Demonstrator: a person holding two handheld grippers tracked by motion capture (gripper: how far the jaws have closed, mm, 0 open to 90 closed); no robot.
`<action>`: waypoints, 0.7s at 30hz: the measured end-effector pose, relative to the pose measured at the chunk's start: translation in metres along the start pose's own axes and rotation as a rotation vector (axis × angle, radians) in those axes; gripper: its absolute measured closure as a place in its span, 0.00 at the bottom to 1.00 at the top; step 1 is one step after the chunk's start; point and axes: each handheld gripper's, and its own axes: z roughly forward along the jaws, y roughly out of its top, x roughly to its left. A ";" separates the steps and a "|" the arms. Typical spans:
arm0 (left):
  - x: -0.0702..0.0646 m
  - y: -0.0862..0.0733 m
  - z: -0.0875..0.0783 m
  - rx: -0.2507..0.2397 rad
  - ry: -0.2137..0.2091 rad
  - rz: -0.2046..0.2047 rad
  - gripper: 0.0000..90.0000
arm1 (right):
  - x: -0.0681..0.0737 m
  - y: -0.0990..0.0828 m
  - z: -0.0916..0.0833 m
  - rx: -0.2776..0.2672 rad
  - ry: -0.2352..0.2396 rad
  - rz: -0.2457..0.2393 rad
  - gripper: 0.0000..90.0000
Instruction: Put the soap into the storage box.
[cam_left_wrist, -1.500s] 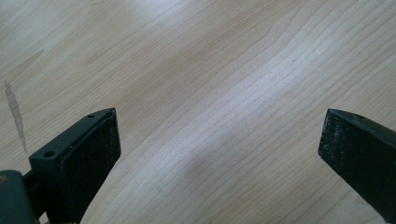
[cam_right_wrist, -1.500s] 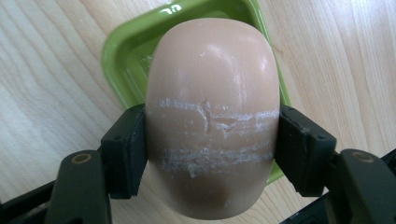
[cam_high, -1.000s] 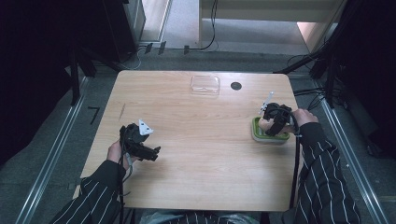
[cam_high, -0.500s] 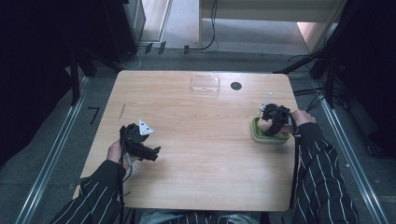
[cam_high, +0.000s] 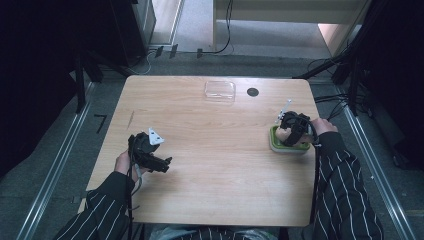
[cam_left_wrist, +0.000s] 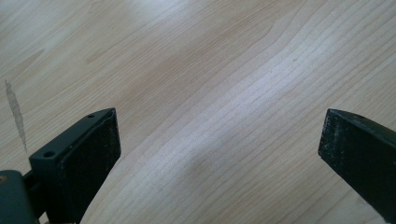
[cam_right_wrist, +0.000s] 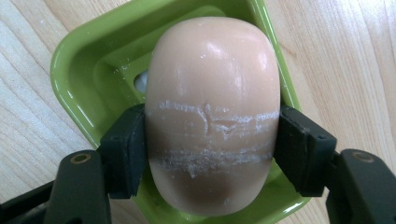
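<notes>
A peach-coloured bar of soap (cam_right_wrist: 212, 112) lies in a green soap dish (cam_right_wrist: 88, 60) on the wooden table. My right gripper (cam_right_wrist: 212, 149) is shut on the soap, one black pad against each of its long sides. From above, the same right gripper (cam_high: 291, 131) points down into the green soap dish (cam_high: 280, 146) near the table's right edge. My left gripper (cam_high: 159, 162) is held over the front left of the table. In its own view the left gripper (cam_left_wrist: 219, 149) stands open, with bare wood between its pads.
A clear plastic lid or tray (cam_high: 219, 90) lies at the back middle of the table, with a small black round thing (cam_high: 252, 92) to its right. Cables run on the floor behind the table. Metal rails run along both sides.
</notes>
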 end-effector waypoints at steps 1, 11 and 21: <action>0.000 0.000 0.000 0.000 0.000 -0.001 0.00 | 0.000 0.000 0.000 0.002 -0.005 0.000 0.37; -0.001 0.001 0.000 -0.002 -0.001 0.003 0.00 | 0.001 0.000 0.003 0.025 -0.015 0.006 0.36; 0.000 -0.001 -0.001 0.000 0.003 -0.006 0.00 | -0.001 0.001 0.003 0.045 -0.024 0.030 0.33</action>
